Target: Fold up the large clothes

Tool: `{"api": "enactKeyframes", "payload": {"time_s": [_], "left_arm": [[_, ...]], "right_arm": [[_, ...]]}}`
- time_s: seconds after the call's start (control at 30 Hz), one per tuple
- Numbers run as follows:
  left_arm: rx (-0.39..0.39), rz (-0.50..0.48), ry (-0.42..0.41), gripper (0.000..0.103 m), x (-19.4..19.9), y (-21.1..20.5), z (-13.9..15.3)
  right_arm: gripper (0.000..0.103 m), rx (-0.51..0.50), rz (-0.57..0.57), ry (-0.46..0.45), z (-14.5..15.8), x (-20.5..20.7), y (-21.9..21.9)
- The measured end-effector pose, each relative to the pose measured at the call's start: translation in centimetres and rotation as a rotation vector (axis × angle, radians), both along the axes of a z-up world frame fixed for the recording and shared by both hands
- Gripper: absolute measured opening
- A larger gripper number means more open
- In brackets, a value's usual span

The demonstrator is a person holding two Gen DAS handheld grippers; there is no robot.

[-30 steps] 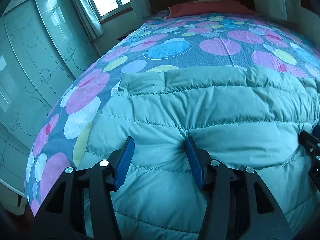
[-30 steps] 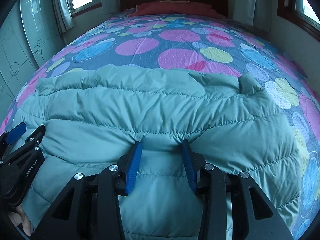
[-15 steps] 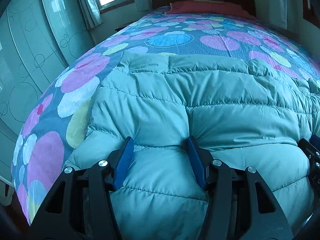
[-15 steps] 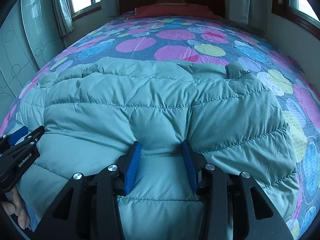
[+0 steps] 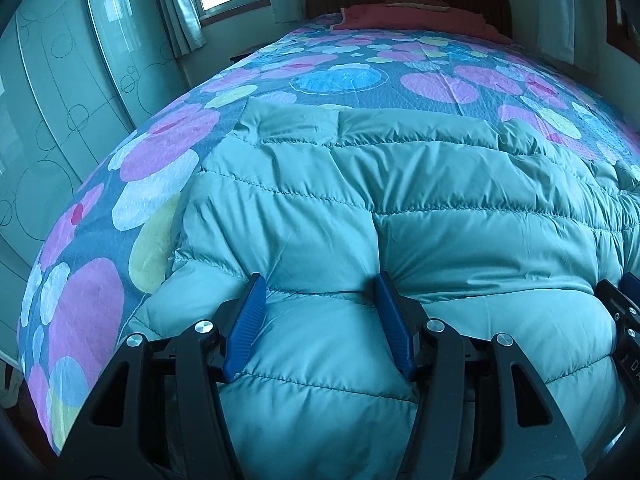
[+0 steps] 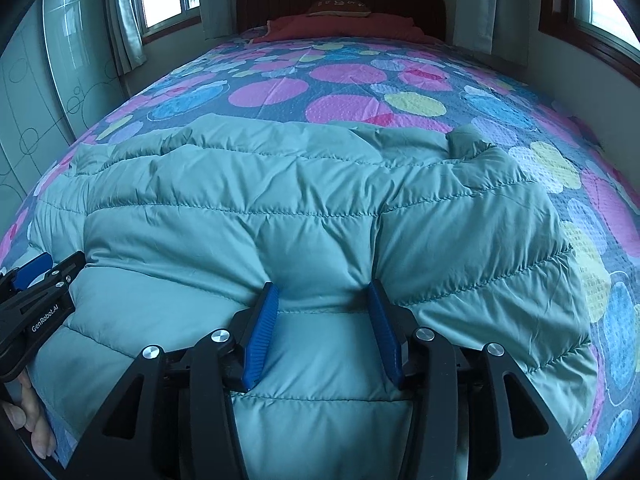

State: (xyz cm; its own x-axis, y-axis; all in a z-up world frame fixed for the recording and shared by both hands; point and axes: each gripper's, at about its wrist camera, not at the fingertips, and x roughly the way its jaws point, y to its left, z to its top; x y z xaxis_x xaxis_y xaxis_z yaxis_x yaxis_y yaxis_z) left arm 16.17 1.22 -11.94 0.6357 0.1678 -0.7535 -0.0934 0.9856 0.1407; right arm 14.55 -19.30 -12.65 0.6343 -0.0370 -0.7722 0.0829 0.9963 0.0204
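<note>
— What are you holding?

— My left gripper point(image 5: 320, 316) has its blue pads partly open, and a fat puff of the big puffy teal quilted jacket point(image 5: 400, 208) is squeezed between them. My right gripper point(image 6: 323, 320) does the same, with its pads a bit closer together. The jacket fills the lower half of both pictures, lying on the bed cover with pink, blue and yellow circles point(image 6: 344, 80).

— What can't you see?

— The near edge of the jacket is hidden under my black gripper arms at the bottom. I cannot tell how many layers I have pinched. In the left picture the jacket is cut off at the right side, where only a corner of my right gripper peeks in. In the right picture my left gripper shows at the lower left, with some of my fingers point(image 6: 28, 428) under it.

— Where are the edges?

— The far edge of the jacket runs across the middle of each picture. One bumpy corner point(image 6: 468, 142) sticks up at the upper right in the right picture. Past that edge, the bed cover is flat and bare up to the red pillow point(image 6: 344, 26) by the dark wooden headboard point(image 6: 420, 8) at the top. A pale cupboard wall point(image 5: 60, 100) stands close along the left side.
</note>
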Motion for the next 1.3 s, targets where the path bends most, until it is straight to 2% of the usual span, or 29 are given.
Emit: {"api": "enactKeyframes", "payload": {"time_s": [0.27,0.43,0.57,0.8,0.93,1.07,1.3], "left_arm": [[-0.075,0.036,-0.018,0.056,-1.8,2.8,2.2],[-0.137,0.126,-0.048,0.057,-2.8,6.5,4.1],[-0.237,0.196,-0.025,0.057,-3.1,9.4,4.2],[-0.273,0.267,-0.007,0.057,-3.4,11.7,3.5],[-0.302,0.286,-0.002,0.057,-3.5,12.4,3.3],[-0.33,0.294,-0.007,0.059,-3.8,12.6,3.1],[-0.438,0.31,0.007,0.065,-4.3,13.7,2.5]], "right_arm": [[0.051,-0.006,-0.033,-0.032,1.5,-1.1,-0.5],[0.051,-0.009,-0.024,-0.08,3.2,-2.1,0.3],[0.051,-0.01,0.025,-0.088,3.8,-1.8,2.1],[0.051,-0.024,0.093,-0.09,4.2,-0.3,5.2],[0.051,-0.046,0.114,-0.085,3.8,0.5,6.7],[0.051,-0.081,0.124,-0.028,1.7,1.4,7.5],[0.062,-0.065,0.102,-0.002,0.4,1.7,6.9]]}}
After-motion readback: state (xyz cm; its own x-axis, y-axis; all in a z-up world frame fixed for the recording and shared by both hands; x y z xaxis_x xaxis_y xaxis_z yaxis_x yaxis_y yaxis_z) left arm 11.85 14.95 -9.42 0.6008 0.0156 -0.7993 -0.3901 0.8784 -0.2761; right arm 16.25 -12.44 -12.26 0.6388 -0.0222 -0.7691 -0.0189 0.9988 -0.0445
